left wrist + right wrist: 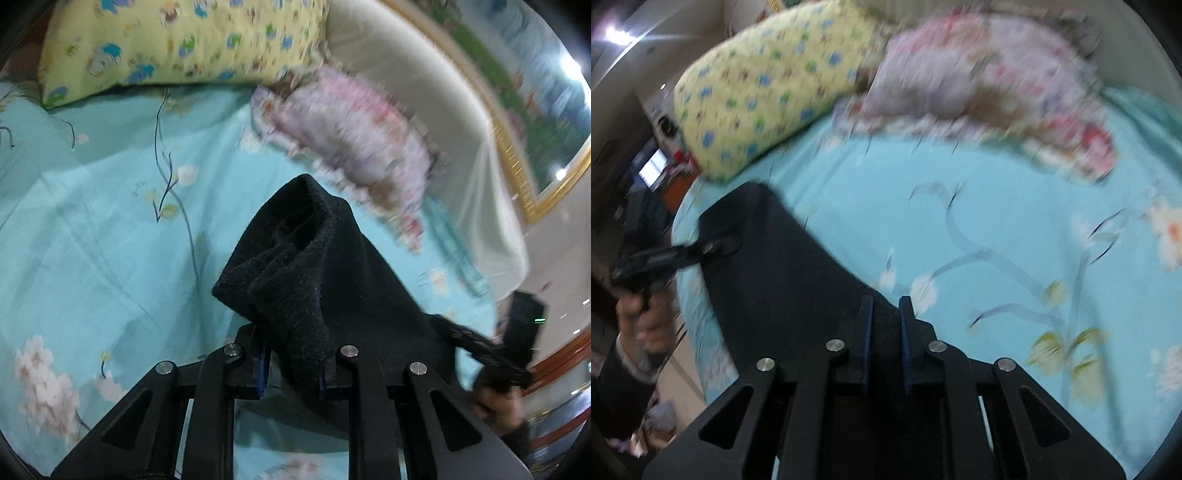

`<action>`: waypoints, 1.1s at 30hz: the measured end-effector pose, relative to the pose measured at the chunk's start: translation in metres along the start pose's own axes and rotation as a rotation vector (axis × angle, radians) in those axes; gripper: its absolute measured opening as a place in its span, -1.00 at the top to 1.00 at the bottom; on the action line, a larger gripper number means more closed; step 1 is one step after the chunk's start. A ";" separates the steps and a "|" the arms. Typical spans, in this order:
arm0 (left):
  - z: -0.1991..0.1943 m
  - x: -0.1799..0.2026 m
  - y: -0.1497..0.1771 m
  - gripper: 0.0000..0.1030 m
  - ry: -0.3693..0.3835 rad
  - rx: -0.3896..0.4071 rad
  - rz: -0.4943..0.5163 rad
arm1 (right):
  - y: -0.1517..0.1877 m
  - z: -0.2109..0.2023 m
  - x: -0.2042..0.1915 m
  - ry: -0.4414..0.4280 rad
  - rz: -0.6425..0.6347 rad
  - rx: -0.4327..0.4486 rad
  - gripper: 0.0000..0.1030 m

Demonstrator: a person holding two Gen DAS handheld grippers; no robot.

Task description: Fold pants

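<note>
The black fleece pants (303, 258) hang bunched and lifted above the turquoise floral bed sheet (110, 240). My left gripper (295, 354) is shut on a thick fold of them, which stands up past the fingertips. In the right wrist view the pants (768, 266) stretch to the left as a dark sheet. My right gripper (886, 325) is shut on their near edge, with cloth between its blue pads. Each gripper shows in the other's view, clamped on the cloth: the right gripper (443, 326) and the left gripper (727, 240), with a person's hand (639, 321) on the left one.
A yellow patterned pillow (177, 44) and a pink floral pillow (351, 136) lie at the head of the bed, against a cream headboard (424, 85). A gold-framed picture (535, 110) hangs behind. The bed's edge and the floor (679, 373) lie at the left of the right wrist view.
</note>
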State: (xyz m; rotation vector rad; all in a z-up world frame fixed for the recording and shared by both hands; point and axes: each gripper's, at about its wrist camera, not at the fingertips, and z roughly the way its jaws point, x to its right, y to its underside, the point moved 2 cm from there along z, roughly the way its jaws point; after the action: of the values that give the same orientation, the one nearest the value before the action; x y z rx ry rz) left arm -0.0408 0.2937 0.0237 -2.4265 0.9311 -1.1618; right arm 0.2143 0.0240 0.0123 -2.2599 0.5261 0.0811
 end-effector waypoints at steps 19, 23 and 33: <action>0.003 -0.026 0.002 0.08 -0.232 0.033 0.076 | 0.011 0.007 0.019 0.186 0.139 0.101 0.33; -0.013 -0.007 0.001 0.04 -0.208 0.070 0.104 | 0.027 -0.031 0.021 0.163 0.208 0.169 0.18; 0.012 0.072 0.028 -0.06 -0.078 -0.019 0.239 | 0.102 -0.091 0.017 0.171 0.328 0.225 0.10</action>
State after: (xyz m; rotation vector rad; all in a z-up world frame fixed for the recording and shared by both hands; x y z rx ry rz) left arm -0.0096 0.2242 0.0439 -2.2795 1.1741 -0.9717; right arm 0.1794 -0.1082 -0.0005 -1.9552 0.9462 -0.0070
